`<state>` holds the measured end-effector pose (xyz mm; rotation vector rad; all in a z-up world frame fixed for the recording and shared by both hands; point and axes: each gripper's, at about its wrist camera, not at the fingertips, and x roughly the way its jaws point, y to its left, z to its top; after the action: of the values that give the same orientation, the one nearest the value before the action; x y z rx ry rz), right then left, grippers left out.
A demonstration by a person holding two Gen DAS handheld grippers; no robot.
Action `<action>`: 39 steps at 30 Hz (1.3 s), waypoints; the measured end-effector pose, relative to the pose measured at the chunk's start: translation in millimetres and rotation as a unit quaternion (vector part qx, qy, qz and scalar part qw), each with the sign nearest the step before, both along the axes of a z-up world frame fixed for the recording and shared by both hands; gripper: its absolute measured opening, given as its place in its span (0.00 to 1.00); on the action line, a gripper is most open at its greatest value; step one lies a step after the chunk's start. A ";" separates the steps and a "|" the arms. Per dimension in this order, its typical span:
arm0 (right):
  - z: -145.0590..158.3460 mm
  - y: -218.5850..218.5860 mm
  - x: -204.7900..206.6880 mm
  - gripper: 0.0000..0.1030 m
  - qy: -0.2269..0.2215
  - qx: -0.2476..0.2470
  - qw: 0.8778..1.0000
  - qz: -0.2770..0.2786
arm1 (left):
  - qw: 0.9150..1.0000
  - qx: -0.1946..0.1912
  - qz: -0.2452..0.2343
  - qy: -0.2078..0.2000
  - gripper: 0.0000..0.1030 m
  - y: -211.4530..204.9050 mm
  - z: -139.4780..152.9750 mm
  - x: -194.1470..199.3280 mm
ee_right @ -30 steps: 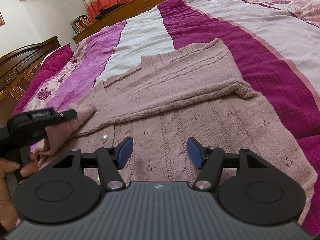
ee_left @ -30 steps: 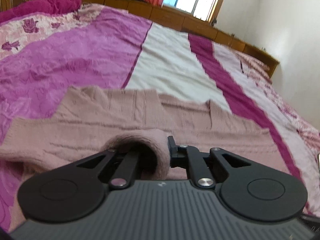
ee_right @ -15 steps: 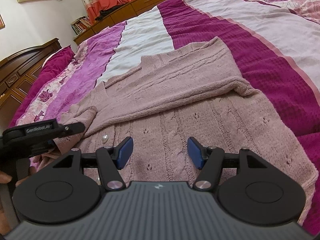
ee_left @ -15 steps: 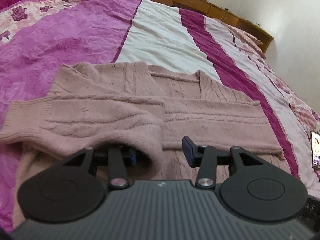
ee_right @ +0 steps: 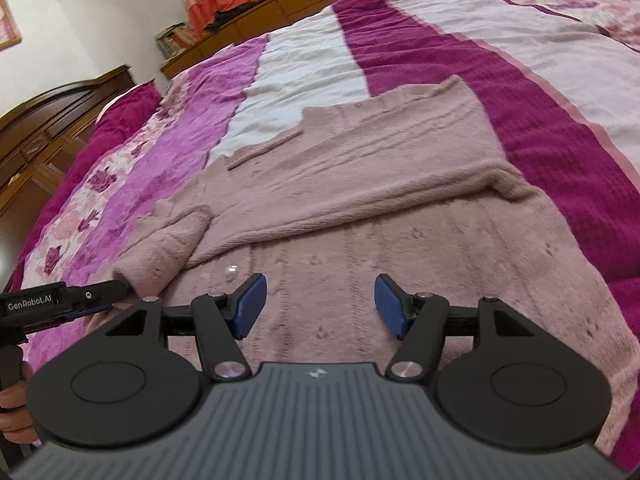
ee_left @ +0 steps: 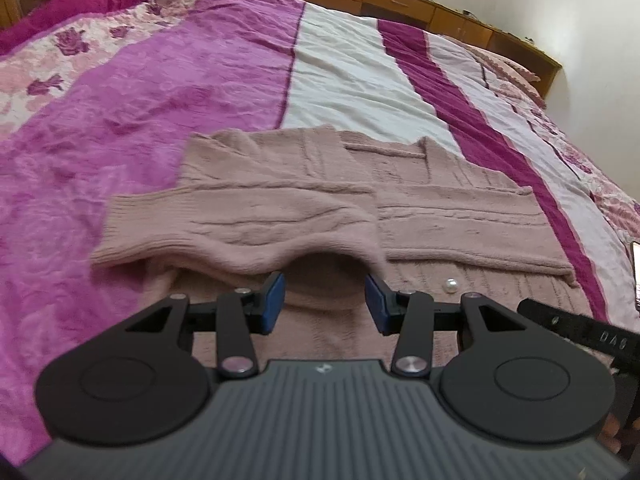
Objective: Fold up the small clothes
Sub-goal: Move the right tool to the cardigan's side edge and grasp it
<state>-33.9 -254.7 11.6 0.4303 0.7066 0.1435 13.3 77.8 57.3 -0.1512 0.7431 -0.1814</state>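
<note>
Both grippers tilt downward over the pink cardigan (ee_right: 360, 184). The left gripper (ee_left: 325, 301) hangs with its blue pads parted and nothing between them; the right gripper (ee_right: 316, 306), just beside it, stands wider apart, likewise empty.

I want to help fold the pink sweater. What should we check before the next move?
1. Left sleeve folded across the sweater: ok, though its cuff hangs past the edge.
2. Right sleeve folded across: ok.
3. Left gripper let go, nothing between its pads: ok.
4. Right gripper open and empty above the hem: ok.
5. Pearl button clear of both grippers: ok.
6. Sweater flat underneath: cannot tell.
</note>
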 end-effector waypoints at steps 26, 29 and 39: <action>24.6 104.2 135.0 0.65 0.091 0.076 0.982 0.147 | 0.992 0.060 0.115 -0.007 0.44 57.9 -25.3 15.3; 20.1 116.8 152.7 0.63 0.098 0.051 0.982 0.154 | 0.991 0.058 0.123 -0.015 0.43 59.6 -28.1 18.4; 56.3 153.7 171.8 0.08 0.006 -0.026 0.976 0.218 | 0.983 0.048 0.173 -0.026 0.18 63.8 -39.9 14.2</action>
<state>137.9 -100.9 67.8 0.2194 0.8068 0.5352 27.5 141.6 17.4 -0.1807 0.6605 0.1819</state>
